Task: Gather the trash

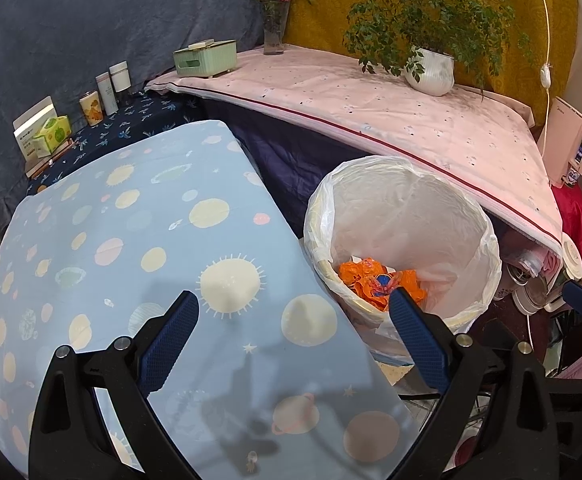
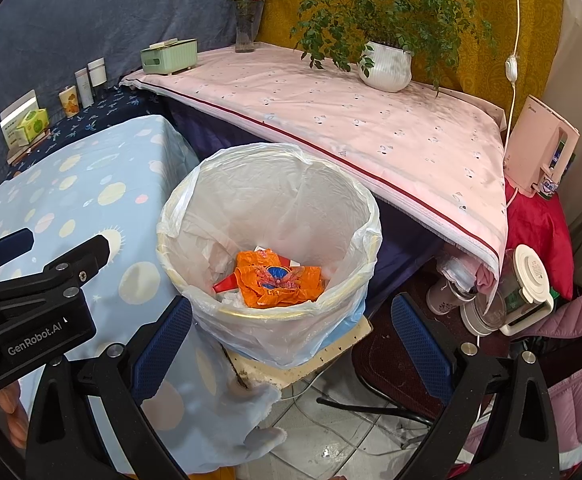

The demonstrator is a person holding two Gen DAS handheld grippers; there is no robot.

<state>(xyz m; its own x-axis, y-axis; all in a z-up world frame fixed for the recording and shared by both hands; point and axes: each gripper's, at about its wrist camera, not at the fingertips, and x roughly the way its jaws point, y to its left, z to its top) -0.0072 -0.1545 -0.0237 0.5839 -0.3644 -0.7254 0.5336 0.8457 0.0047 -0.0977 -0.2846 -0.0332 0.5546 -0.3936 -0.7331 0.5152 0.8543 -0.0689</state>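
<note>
A bin lined with a white plastic bag (image 1: 479,236) (image 2: 195,200) stands between the blue planet-print table and the pink-covered table. A crumpled orange wrapper (image 1: 371,280) (image 2: 279,280) lies at its bottom with bits of white and red trash. My left gripper (image 1: 295,304) hovers open over the blue cloth, its right finger overlapping the bin's near rim in view. My right gripper (image 2: 291,312) hangs open just in front of the bin. Nothing sits between either pair of fingers. The left gripper's body (image 2: 31,296) shows at the left of the right wrist view.
A blue planet-print cloth (image 1: 131,260) covers the near table. The pink-covered table (image 2: 371,120) holds a potted plant (image 2: 387,64), a green tissue box (image 2: 169,56) and a flower vase (image 2: 245,32). Small containers (image 1: 105,92) line the back shelf. Cups and a kettle (image 2: 523,288) crowd the right.
</note>
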